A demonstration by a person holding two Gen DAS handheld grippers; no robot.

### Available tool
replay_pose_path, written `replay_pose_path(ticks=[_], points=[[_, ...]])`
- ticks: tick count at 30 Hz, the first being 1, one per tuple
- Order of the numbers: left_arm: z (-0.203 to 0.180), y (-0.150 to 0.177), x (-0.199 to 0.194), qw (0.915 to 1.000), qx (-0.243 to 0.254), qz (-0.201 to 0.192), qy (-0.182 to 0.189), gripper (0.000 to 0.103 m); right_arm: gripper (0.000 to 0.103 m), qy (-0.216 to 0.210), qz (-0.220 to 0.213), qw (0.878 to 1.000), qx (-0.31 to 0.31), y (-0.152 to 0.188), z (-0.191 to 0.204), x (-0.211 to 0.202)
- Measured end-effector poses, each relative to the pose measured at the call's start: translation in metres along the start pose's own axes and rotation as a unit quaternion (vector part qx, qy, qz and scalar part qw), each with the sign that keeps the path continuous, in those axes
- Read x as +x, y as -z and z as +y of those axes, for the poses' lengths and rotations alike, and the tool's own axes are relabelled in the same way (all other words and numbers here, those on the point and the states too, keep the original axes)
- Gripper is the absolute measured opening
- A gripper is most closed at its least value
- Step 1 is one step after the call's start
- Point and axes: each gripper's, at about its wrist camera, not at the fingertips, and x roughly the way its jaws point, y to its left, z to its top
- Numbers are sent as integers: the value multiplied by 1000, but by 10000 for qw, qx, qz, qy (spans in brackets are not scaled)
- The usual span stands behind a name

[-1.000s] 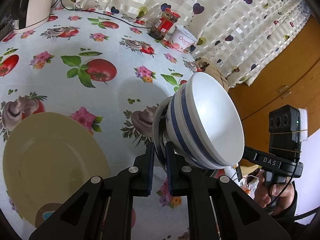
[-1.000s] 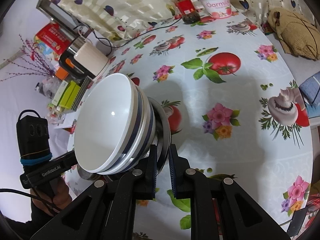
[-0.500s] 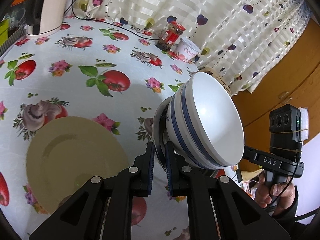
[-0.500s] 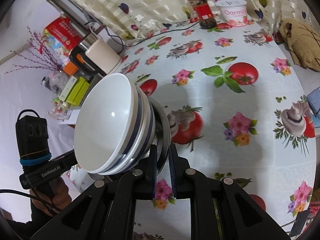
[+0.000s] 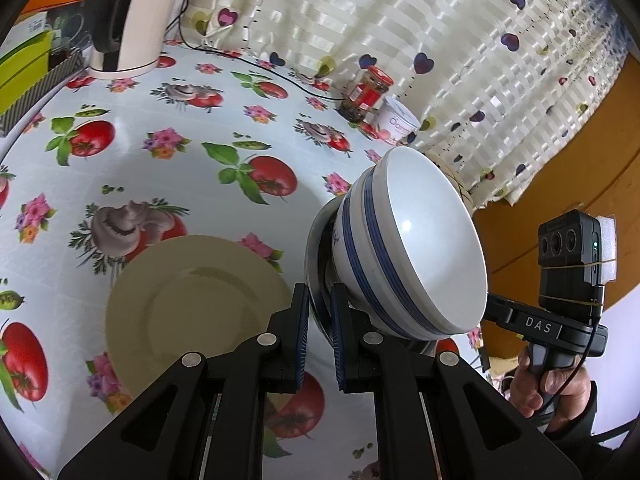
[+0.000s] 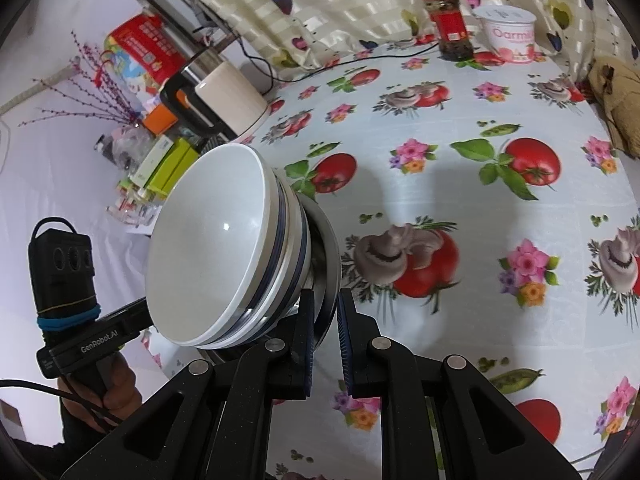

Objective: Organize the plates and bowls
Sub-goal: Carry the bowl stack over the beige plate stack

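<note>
Two stacked white bowls with blue stripes (image 5: pixel 412 248) rest in a steel plate (image 5: pixel 316 248), held tilted above the flowered tablecloth. My left gripper (image 5: pixel 320 308) is shut on the steel plate's rim at one side. In the right wrist view the same bowls (image 6: pixel 216 256) sit in the steel plate (image 6: pixel 326 256), with my right gripper (image 6: pixel 324 304) shut on its rim from the opposite side. A pale yellow plate (image 5: pixel 192 304) lies flat on the table, below and left of the stack. Each view shows the other gripper's handle in a hand; its fingertips are hidden behind the bowls.
A white kettle (image 5: pixel 128 20) with its cord stands at the far left of the table. A red-lidded jar (image 5: pixel 366 92) and a yoghurt tub (image 5: pixel 396 124) stand by the curtain. A woven item (image 6: pixel 616 96) lies at the right edge. Boxes (image 6: pixel 168 164) crowd the left.
Both grippers have carried the plate and bowls together across the table and a little upward. In the left wrist view the yellow plate has slid from the left edge towards the fingers.
</note>
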Motion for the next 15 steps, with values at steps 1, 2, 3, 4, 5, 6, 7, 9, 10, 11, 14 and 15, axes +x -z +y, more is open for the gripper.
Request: replay_pose_path(ticks=[1, 2, 3, 4, 5, 6, 7, 9, 10, 11, 14, 15], points=[[2, 1, -1, 10000, -16, -9, -13, 10, 13, -14, 18, 10000, -20, -1, 2, 2], [4, 1, -3, 10000, -32, -22, -30, 10, 13, -26, 34, 10000, -36, -1, 4, 4], [6, 1, -5, 10000, -51, -33, -46, 10, 13, -35, 49, 10000, -53, -2, 6, 5], [8, 1, -6, 10000, -64, -43, -60, 10, 13, -47, 65, 9999, -74, -2, 8, 8], [10, 2, -7, 9999, -83, -58, -74, 10, 13, -56, 77, 9999, -89, -3, 10, 9], [13, 2, -9, 9999, -105, -69, -86, 10, 13, -65, 89, 9999, -106, -3, 12, 11], [15, 3, -9, 9998, -122, -78, -98, 10, 13, -78, 105, 9998, -123, -4, 14, 13], [20, 4, -11, 9997, -167, -93, -129, 10, 13, -90, 135, 9998, -152, -5, 18, 17], [22, 5, -12, 9997, -186, -99, -141, 10, 13, -98, 155, 9997, -170, -5, 20, 19], [24, 6, -14, 9996, -210, -106, -156, 10, 13, -104, 172, 9996, -185, -5, 22, 21], [32, 9, -17, 9993, -282, -126, -197, 10, 13, -120, 234, 9994, -228, -6, 27, 27], [34, 10, -18, 9992, -307, -134, -215, 10, 13, -125, 258, 9993, -248, -5, 29, 29]])
